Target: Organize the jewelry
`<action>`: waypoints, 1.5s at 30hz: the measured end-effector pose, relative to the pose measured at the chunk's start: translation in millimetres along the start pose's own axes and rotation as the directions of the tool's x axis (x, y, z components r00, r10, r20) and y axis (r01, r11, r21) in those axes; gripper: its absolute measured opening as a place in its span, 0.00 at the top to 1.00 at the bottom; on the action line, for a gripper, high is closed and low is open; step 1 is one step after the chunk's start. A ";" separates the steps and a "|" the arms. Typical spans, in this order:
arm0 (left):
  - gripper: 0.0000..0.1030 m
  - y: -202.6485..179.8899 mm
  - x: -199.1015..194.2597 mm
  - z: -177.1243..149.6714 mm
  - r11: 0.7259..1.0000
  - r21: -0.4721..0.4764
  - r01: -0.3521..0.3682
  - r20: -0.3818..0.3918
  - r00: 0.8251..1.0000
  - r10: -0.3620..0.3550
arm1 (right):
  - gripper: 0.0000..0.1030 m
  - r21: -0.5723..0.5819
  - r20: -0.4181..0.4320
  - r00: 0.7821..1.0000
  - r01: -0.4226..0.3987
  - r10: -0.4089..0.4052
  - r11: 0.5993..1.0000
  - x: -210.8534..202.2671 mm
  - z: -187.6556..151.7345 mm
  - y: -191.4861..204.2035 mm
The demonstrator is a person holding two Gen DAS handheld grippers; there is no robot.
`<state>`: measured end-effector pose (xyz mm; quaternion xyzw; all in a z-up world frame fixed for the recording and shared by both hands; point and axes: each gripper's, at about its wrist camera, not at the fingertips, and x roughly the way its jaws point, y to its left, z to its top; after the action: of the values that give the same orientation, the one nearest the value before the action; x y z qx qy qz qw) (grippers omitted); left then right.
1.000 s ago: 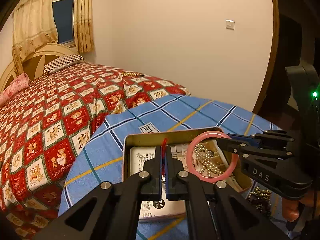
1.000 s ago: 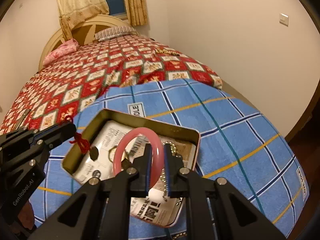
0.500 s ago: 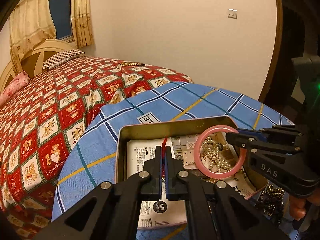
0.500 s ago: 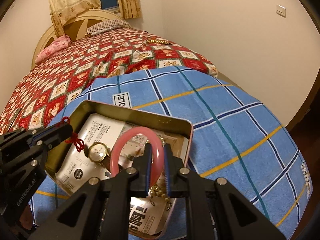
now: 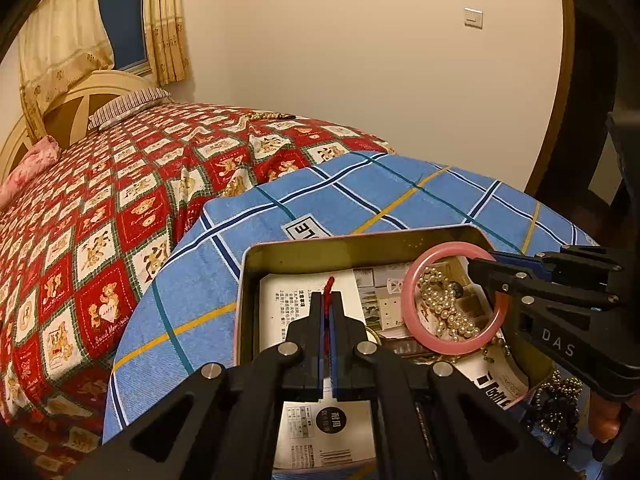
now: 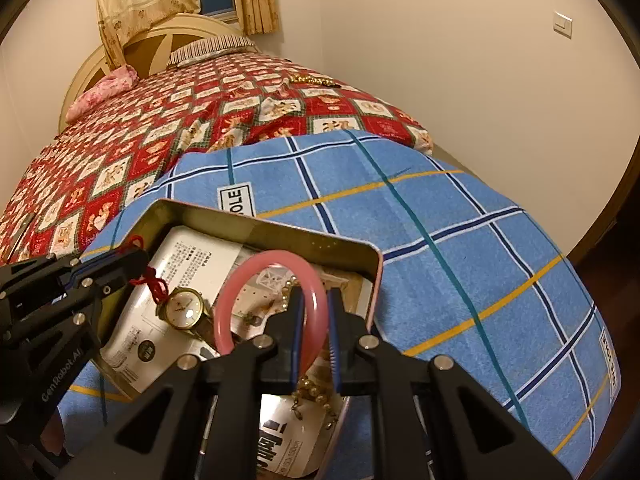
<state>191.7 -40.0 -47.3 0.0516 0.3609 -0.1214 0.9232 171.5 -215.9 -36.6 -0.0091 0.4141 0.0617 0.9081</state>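
An open metal tin [image 5: 360, 246] [image 6: 280, 234] lined with printed paper lies on the blue checked cloth. My left gripper [image 5: 328, 300] is shut on a red cord [image 5: 329, 286]; in the right wrist view the cord [image 6: 154, 284] runs to a gold watch [image 6: 184, 307] resting in the tin. My right gripper [image 6: 314, 304] has its jaws slightly parted around a pink bangle [image 6: 276, 264], also seen in the left wrist view [image 5: 452, 344], low over the tin's right part. A pearl necklace [image 5: 444, 308] lies under the bangle.
The blue cloth [image 6: 440, 232] covers a rounded surface next to a bed with a red patterned quilt [image 5: 120, 200]. Dark beads [image 5: 556, 404] lie outside the tin at its right. A beaded item [image 6: 312, 79] lies far off on the bed.
Both grippers have come lower over the tin. The watch on the red cord has come down onto the paper, and the right jaws have loosened around the bangle.
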 end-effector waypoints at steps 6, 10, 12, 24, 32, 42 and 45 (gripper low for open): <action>0.99 0.6 0.6 -0.7 1.000 0.001 -0.002 -0.003 1.000 0.002 | 0.87 -0.002 -0.005 1.000 0.009 -0.009 1.000 2.6 -2.5 -1.1; 0.99 1.2 0.6 -1.4 1.000 -0.001 -0.004 -0.005 1.000 0.004 | 0.87 -0.002 -0.004 1.000 0.010 -0.010 1.000 2.6 -3.0 -0.8; 0.99 1.2 1.0 -1.5 1.000 -0.001 0.004 -0.012 1.000 -0.004 | 0.87 -0.003 -0.004 1.000 0.010 -0.010 1.000 2.5 -3.3 -0.8; 0.27 0.3 -40.2 -8.4 1.000 -0.024 -0.016 0.057 0.998 0.018 | 0.63 -0.020 0.028 0.999 0.029 -0.028 0.999 -21.2 -21.6 -1.2; 0.27 2.9 -85.0 -43.0 0.998 -0.050 -0.036 0.087 0.995 0.040 | 0.58 -0.023 0.040 0.998 0.042 -0.041 0.999 -54.3 -52.0 -3.9; 0.27 -3.1 -94.9 -98.8 0.996 -0.076 -0.043 0.009 0.999 0.043 | 0.53 0.001 0.019 0.999 0.027 -0.027 1.000 -74.2 -96.0 -0.8; 0.27 -5.7 -88.9 -107.1 0.996 -0.072 -0.054 -0.021 0.998 0.052 | 0.53 0.003 0.016 1.000 -0.004 0.004 1.000 -77.4 -103.1 6.9</action>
<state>57.0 -9.3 -65.6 0.0290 0.3723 -0.0832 0.9239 43.0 -224.2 -45.7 -0.0067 0.4072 0.0629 0.9112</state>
